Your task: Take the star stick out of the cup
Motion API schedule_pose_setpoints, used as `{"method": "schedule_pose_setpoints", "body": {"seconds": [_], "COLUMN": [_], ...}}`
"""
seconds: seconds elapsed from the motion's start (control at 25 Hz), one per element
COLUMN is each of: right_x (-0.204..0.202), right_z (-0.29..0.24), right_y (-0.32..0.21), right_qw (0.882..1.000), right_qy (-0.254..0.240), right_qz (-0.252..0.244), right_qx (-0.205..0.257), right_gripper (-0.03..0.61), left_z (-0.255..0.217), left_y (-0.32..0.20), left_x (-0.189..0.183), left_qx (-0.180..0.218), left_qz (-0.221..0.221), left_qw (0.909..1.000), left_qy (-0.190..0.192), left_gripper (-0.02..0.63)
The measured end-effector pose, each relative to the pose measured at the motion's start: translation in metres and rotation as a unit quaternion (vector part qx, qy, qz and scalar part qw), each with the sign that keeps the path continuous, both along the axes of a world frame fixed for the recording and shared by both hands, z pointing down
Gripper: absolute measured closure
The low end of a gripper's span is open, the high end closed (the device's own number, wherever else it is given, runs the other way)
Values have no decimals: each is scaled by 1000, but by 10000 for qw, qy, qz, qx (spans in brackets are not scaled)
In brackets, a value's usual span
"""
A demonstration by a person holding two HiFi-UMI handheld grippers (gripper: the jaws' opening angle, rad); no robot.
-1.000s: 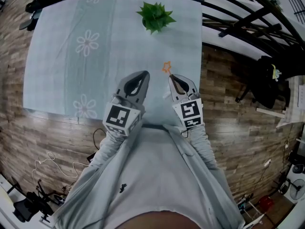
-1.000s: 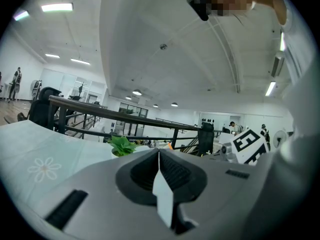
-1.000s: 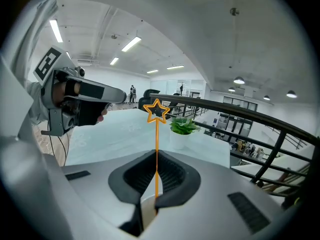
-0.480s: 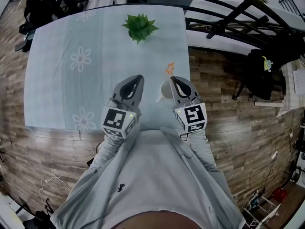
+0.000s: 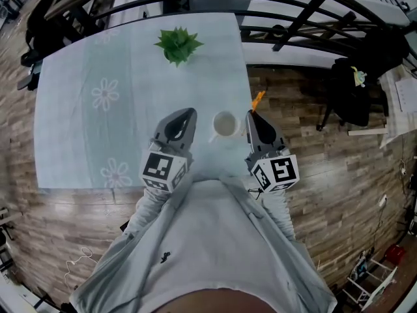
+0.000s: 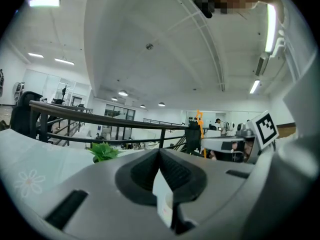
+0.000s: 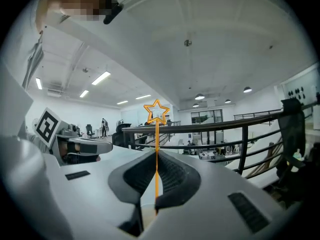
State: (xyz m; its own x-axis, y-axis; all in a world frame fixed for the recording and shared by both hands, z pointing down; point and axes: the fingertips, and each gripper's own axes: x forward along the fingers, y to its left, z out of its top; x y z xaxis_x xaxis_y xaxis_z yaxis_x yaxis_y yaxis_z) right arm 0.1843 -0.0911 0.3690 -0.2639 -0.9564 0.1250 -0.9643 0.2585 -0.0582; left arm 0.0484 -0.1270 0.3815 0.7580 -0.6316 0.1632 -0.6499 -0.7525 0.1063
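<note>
A white cup [image 5: 225, 124] stands on the pale flowered tablecloth [image 5: 78, 129] near its right edge, between my two grippers. My right gripper [image 5: 251, 115] is to the right of the cup and shut on the thin orange star stick [image 5: 258, 100]. The stick points up and away past the table edge, clear of the cup. In the right gripper view the stick [image 7: 156, 134] rises from the closed pads [image 7: 170, 171] with its star on top. My left gripper [image 5: 187, 113] hovers left of the cup, apart from it, jaws together [image 6: 160, 154].
A small green potted plant [image 5: 177, 44] sits at the table's far side. Black metal railings [image 5: 306, 18] run behind and to the right. Wooden floor [image 5: 306, 142] lies right of the table, and a dark bag [image 5: 352, 90] rests on it.
My right gripper has carried the star stick to the right, off the cup, which is now uncovered between the grippers. The left gripper has stayed in place.
</note>
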Motion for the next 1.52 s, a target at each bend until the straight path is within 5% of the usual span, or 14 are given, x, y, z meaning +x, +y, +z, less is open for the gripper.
{"method": "schedule_pose_setpoints", "body": {"seconds": [0.24,0.44,1.52], "right_x": [25,35,32], "right_z": [-17,-21,-2], "right_y": [20,35,40], "right_qw": [9969,9943,9932], "right_qy": [-533,-487,-598], "right_qz": [435,704,965], "right_qx": [373,629,245], "right_gripper": [557,558,558], "left_z": [1,3,13], "left_y": [4,7,4], "left_x": [13,18,14], "left_qx": [-9,-30,-146], "left_qz": [169,274,455], "left_qw": [9999,9996,9988], "left_qy": [-1,-24,-67], "left_gripper": [592,592,591]}}
